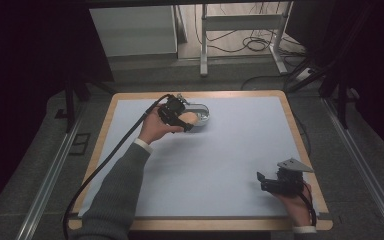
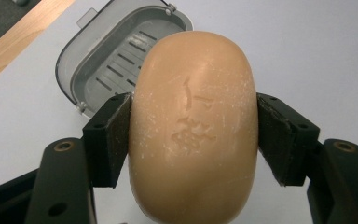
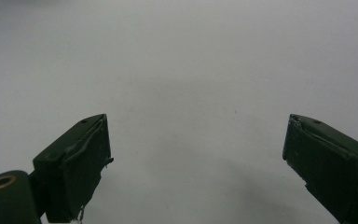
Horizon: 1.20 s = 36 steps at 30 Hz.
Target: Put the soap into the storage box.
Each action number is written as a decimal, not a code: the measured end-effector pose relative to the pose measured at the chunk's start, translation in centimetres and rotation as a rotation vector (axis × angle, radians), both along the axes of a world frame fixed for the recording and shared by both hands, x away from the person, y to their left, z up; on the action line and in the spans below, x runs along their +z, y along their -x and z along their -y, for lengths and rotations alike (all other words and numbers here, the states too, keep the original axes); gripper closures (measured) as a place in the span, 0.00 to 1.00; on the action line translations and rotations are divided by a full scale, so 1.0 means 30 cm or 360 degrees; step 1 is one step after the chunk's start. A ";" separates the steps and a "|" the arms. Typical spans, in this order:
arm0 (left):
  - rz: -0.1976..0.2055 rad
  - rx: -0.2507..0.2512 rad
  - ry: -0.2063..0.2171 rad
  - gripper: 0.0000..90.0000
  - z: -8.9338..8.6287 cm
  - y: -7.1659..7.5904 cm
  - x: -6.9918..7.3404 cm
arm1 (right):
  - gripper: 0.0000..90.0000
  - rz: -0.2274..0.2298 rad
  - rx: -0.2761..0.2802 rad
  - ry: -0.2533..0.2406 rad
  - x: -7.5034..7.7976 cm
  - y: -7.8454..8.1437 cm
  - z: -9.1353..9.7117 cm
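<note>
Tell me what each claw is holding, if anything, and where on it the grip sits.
The left claw clamps the tan soap bar across its two long sides, near the middle, above the open grey soap case. The right claw is open and holds nothing.

The bar of soap [image 2: 193, 126] has a waxy, matt tan surface, smooth overall but scuffed with pale scratches and a few shallow dents near its middle. The pads [image 2: 114, 135] of the left gripper [image 2: 193, 135] that press on it look like black foam or rubber, matt, with slightly ragged edges; the right gripper [image 3: 196, 154] has the same dull black pads [image 3: 86, 168], one frayed at its corner. The soap dish [image 2: 91, 60] looks like grey plastic with a faint sheen and a ribbed, slotted floor. The table [image 1: 300, 137] has a light wooden rim, and its pale blue-grey mat [image 1: 240, 145] is smooth and matt, perhaps paper or vinyl. The sleeve [image 1: 117, 190] is grey knitted cloth.
</note>
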<state>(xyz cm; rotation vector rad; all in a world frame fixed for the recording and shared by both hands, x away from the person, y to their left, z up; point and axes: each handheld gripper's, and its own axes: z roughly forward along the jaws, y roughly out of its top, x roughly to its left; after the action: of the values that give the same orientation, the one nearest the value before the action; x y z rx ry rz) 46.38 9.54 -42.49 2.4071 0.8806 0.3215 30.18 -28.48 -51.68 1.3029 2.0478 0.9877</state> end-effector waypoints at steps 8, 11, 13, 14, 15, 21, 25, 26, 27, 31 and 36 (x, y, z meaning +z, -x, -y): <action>-0.0016 0.0006 0.0001 0.36 0.012 -0.044 -0.002 | 0.08 -0.0002 -0.0002 -0.0003 -0.001 -0.001 0.006; -0.0022 0.0006 0.0032 0.36 0.012 -0.059 -0.007 | 0.08 -0.0006 -0.0004 -0.0003 -0.001 -0.001 0.005; -0.0034 0.0004 0.0019 0.36 0.019 -0.074 -0.016 | 0.08 -0.0003 -0.0002 -0.0005 -0.001 -0.001 0.003; -0.0034 0.0008 0.0009 0.36 0.021 -0.080 -0.019 | 0.08 0.0001 -0.0001 -0.0003 -0.001 -0.002 0.002; -0.0037 0.0014 0.0013 0.36 0.023 -0.084 -0.021 | 0.08 -0.0003 0.0000 -0.0004 -0.001 -0.002 0.003; -0.0063 0.0031 0.0028 0.36 0.023 -0.121 -0.029 | 0.08 -0.0008 -0.0005 -0.0006 -0.001 -0.002 0.005; -0.0068 0.0025 0.0002 0.36 0.025 -0.142 -0.034 | 0.08 -0.0009 0.0000 -0.0003 -0.003 -0.004 0.003; -0.0069 0.0029 0.0004 0.36 0.026 -0.146 -0.036 | 0.08 -0.0010 0.0000 -0.0003 -0.003 -0.004 0.003; -0.0074 0.0026 -0.0006 0.36 0.026 -0.155 -0.037 | 0.08 -0.0010 0.0000 -0.0003 -0.003 -0.004 0.003; -0.0074 0.0025 -0.0018 0.36 0.031 -0.183 -0.035 | 0.08 -0.0014 -0.0001 0.0003 -0.006 -0.006 0.002; -0.0083 0.0020 -0.0017 0.36 0.036 -0.205 -0.033 | 0.08 -0.0010 -0.0005 -0.0005 -0.002 -0.004 0.003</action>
<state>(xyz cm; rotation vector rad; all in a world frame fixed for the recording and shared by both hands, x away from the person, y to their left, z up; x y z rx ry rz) 52.53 8.47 -43.49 2.4308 0.9196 0.2700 30.29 -28.57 -51.74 1.3122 2.0488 0.9870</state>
